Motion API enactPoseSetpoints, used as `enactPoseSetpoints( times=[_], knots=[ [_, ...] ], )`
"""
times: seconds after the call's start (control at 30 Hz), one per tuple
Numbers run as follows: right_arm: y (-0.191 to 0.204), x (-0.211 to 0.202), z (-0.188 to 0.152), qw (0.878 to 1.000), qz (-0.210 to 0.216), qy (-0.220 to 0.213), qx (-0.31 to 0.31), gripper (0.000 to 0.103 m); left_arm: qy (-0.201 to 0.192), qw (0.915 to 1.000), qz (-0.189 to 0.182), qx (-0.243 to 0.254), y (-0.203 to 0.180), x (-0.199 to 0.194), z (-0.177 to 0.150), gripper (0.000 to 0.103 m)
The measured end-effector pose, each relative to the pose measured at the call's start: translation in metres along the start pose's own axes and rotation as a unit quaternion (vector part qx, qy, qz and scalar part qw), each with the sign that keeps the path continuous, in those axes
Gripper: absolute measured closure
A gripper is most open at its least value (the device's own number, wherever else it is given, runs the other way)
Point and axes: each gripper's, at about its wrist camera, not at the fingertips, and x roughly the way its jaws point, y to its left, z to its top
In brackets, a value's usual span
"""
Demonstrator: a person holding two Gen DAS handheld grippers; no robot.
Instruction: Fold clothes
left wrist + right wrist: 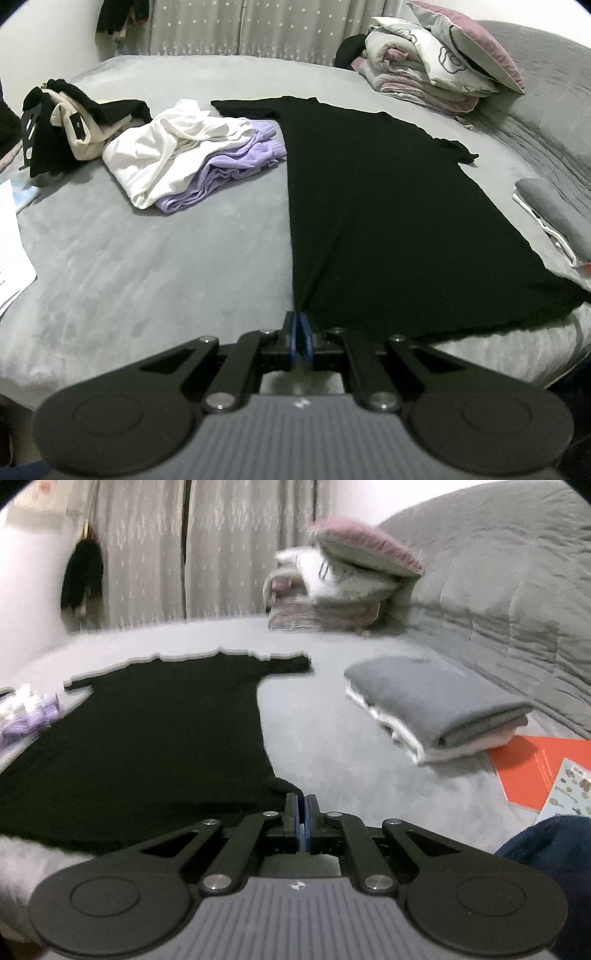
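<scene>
A: Left gripper [299,319] fingers pinched tight on near-left hem corner of black shirt [388,206]. Right gripper [303,801] likewise clamped on near-right hem corner. Shirt spread flat on bed [129,266], collar end far.

B: Step?

A: Looks like start of fold, hem gripped. Next probably: lift both corners together, carry toward collar, keep level.

B: Obstacles?

A: White and purple clothes pile [192,155] touching shirt's left edge. Folded grey stack [436,705] right, apart. Orange book [532,768] beyond, clear.

A grey bed [129,258] carries a flat black shirt [388,206], unfolded clothes [177,162], folded stacks [436,705].
</scene>
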Motion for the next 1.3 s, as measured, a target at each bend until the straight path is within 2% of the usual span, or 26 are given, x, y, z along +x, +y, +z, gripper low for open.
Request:
enactPoseSetpoints(
  times=[0.1,0.3,0.37,0.5,0.6,0.67,0.73,0.83,1.03,1.13,1.3],
  knots=[
    [0.004,0.012,-0.006,1.0,0.001,0.031,-0.005,0.097,0.004,1.0,0.002,0.003,0.0,0.003,0.0,0.098],
    [0.005,0.013,-0.006,0.999,0.001,0.042,-0.007,0.096,0.014,0.9998,0.007,0.009,0.0,0.009,-0.003,0.098],
    [0.005,0.013,-0.006,0.999,-0.002,0.041,-0.009,0.091,0.017,0.9998,0.006,0.008,0.001,0.01,-0.003,0.097],
    [0.005,0.006,-0.005,1.0,-0.012,0.025,-0.01,0.066,0.02,0.9998,0.002,0.001,0.004,0.012,-0.003,0.095],
    [0.008,0.002,-0.005,1.0,-0.015,0.012,-0.018,0.056,0.019,0.9998,-0.004,-0.004,0.006,0.011,-0.003,0.094],
    [0.008,0.001,-0.004,1.0,-0.013,0.006,-0.02,0.052,0.019,0.9998,-0.008,-0.007,0.007,0.01,-0.003,0.085],
    [0.007,-0.001,-0.003,1.0,-0.012,0.002,-0.016,0.048,0.019,0.9996,-0.022,-0.005,0.007,0.008,-0.003,0.054],
    [0.006,-0.004,-0.002,1.0,-0.017,-0.005,-0.01,0.043,0.005,0.9997,-0.022,-0.001,0.008,0.0,-0.005,0.037],
    [-0.002,-0.009,0.0,1.0,-0.021,-0.016,0.012,0.041,-0.009,0.9988,-0.024,-0.042,0.03,-0.009,-0.004,0.036],
    [0.0,-0.016,0.003,0.999,-0.019,-0.026,0.017,0.041,-0.011,0.9985,-0.028,-0.045,0.033,-0.01,-0.003,0.036],
    [0.025,-0.031,0.006,0.999,0.003,-0.05,-0.013,0.041,-0.022,0.9968,-0.029,-0.071,0.04,-0.012,-0.001,0.036]
  ],
)
